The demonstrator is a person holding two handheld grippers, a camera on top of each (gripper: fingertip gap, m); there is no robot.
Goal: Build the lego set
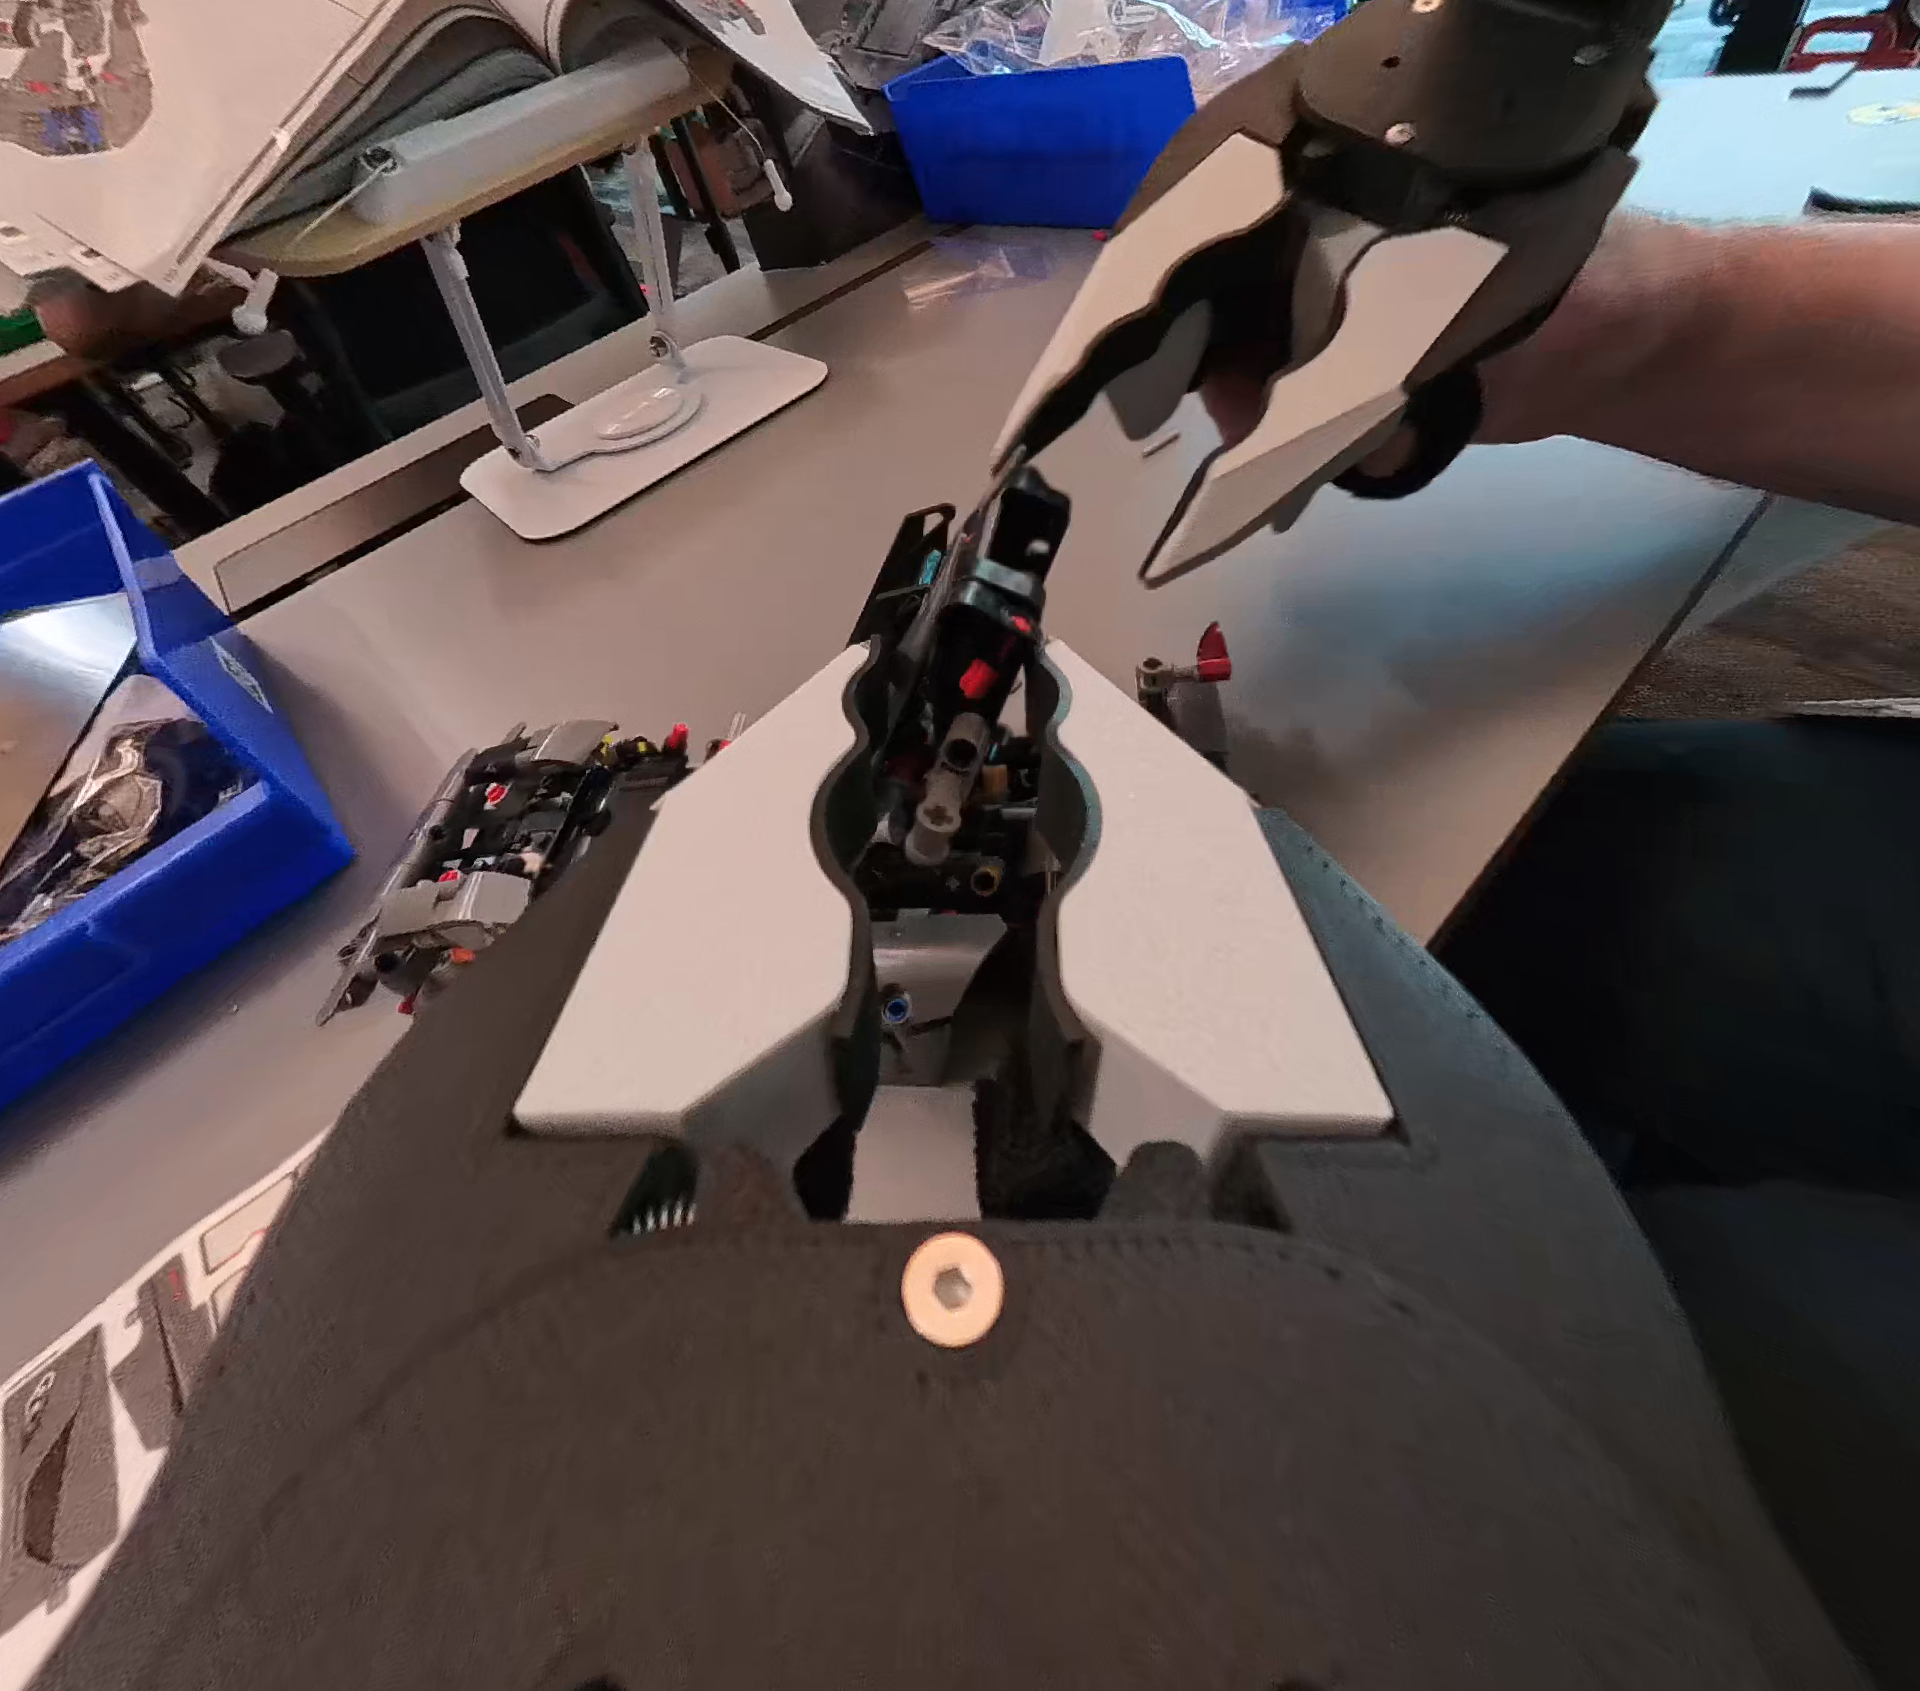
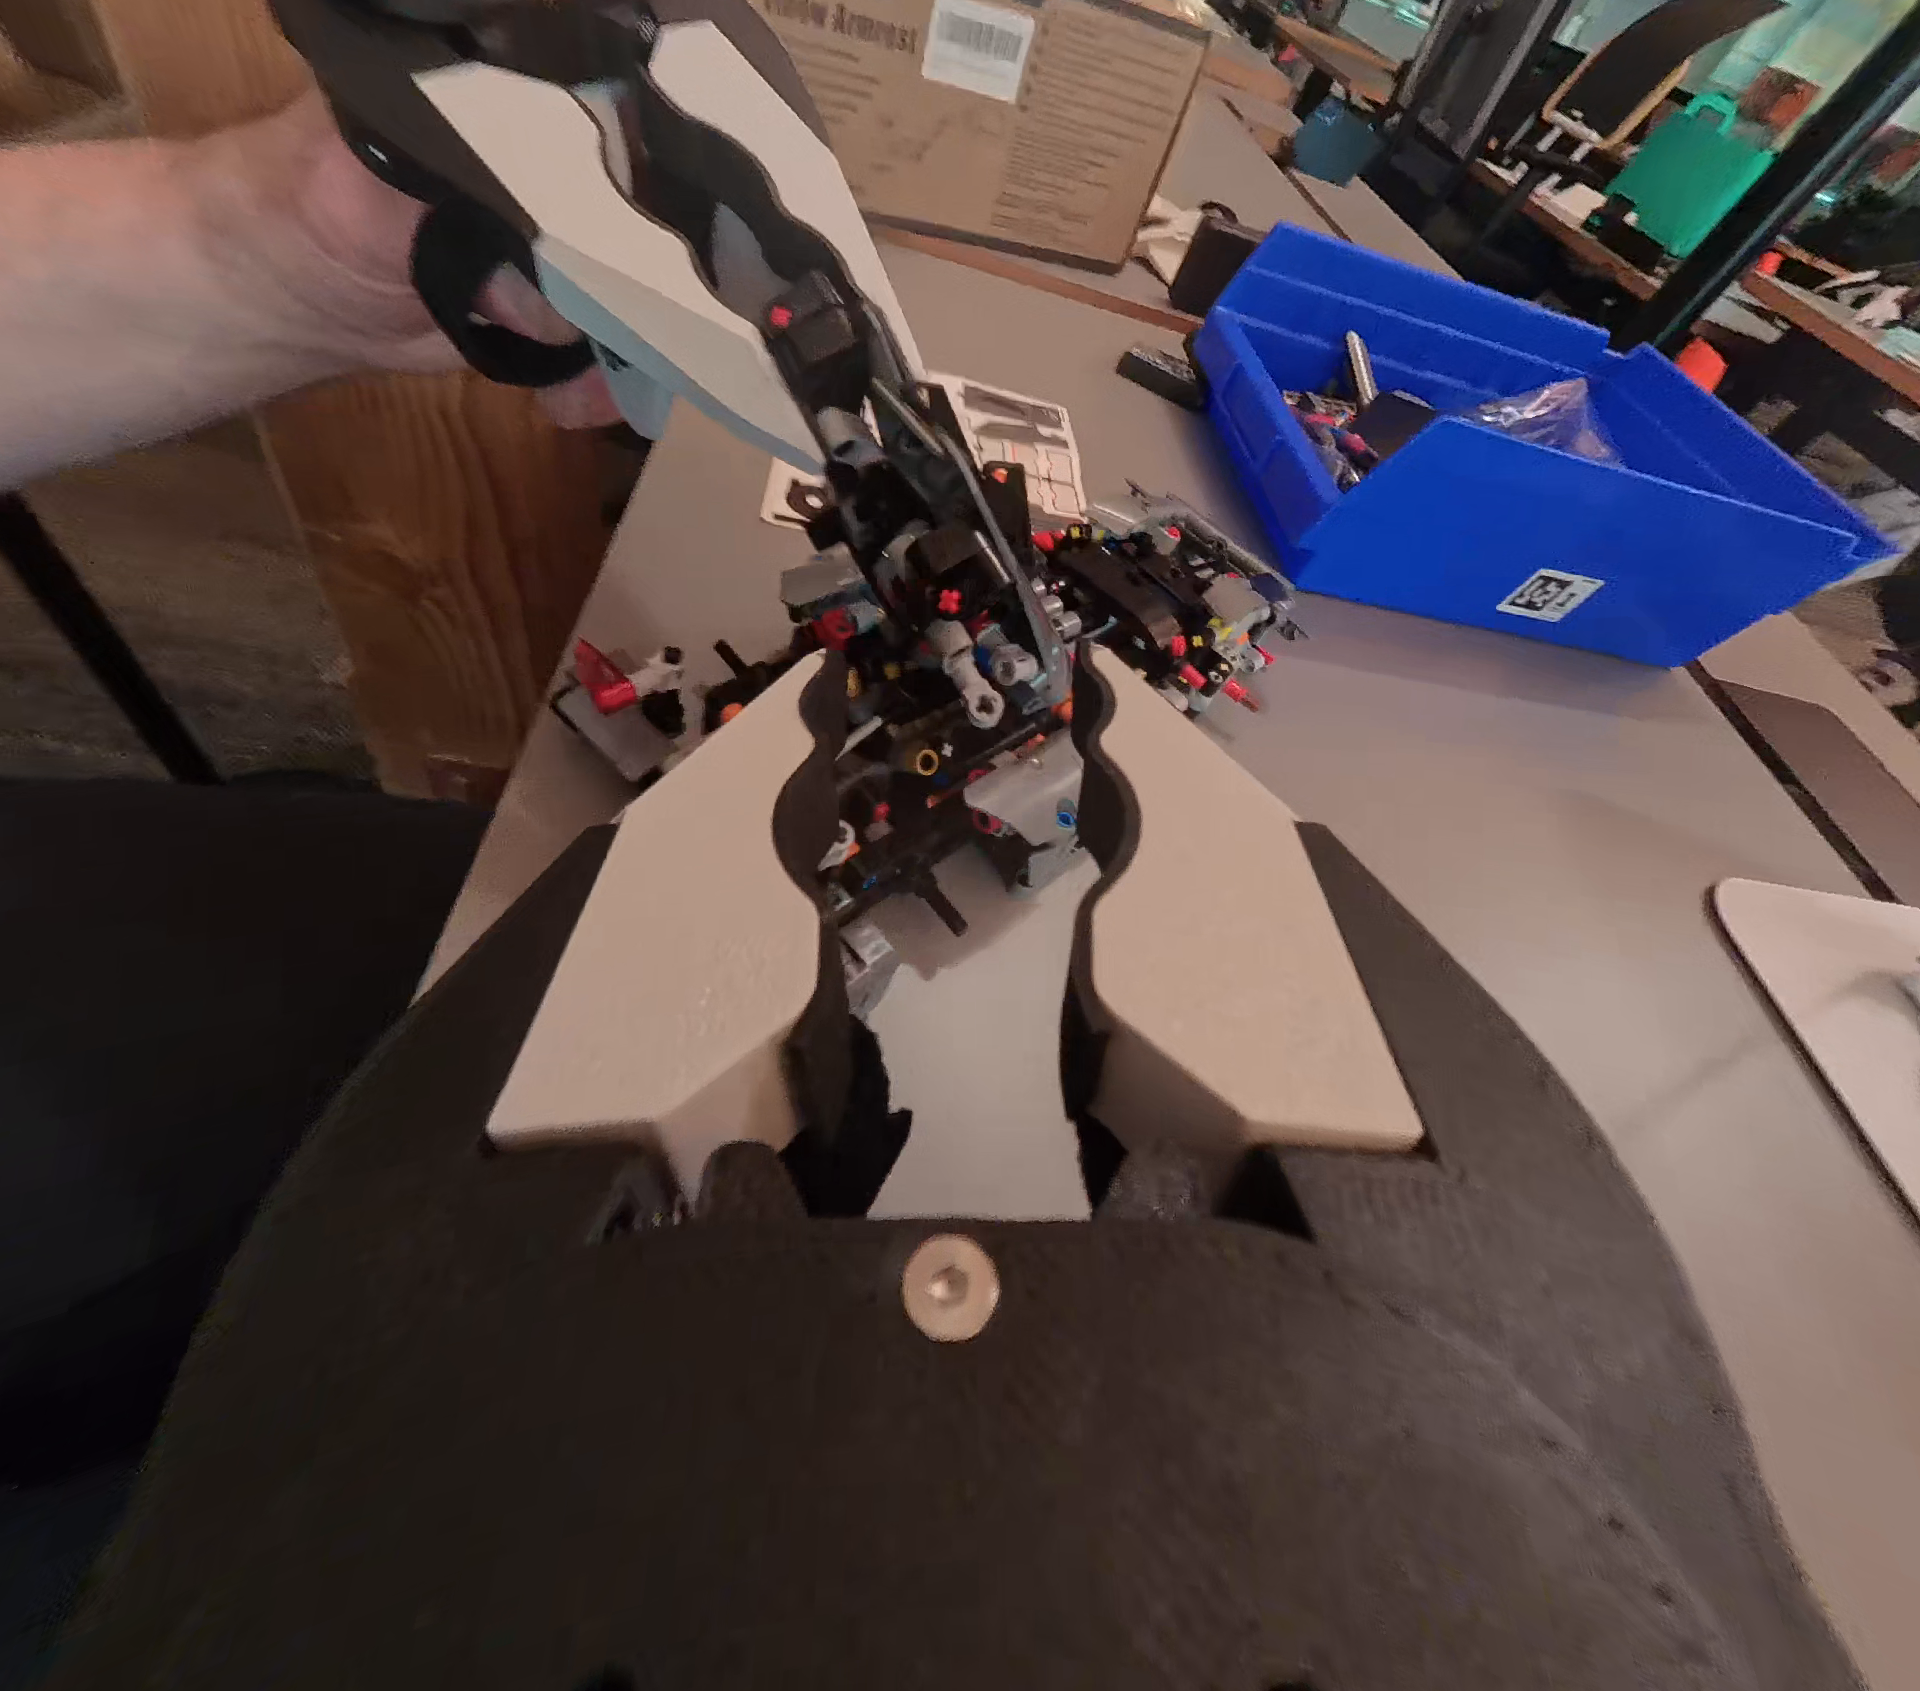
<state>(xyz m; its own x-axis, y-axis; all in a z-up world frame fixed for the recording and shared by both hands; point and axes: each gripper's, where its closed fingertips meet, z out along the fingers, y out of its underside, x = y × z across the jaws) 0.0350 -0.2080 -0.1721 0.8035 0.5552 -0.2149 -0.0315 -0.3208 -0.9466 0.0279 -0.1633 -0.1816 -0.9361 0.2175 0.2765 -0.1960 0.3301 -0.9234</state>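
Two blue bins (image 1: 1039, 135) (image 2: 1558, 540) holding bagged parts, left tool (image 1: 951, 685) pinching lego assembly (image 1: 966, 706), right tool (image 1: 1081, 509) spread.

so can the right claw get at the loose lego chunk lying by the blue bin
Probably, but not straight on: the right claw is open and empty, yet the build held by the left claw sits between it and the chunk.

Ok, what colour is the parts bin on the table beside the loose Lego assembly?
Blue; the parts bin shows best in the right wrist view.
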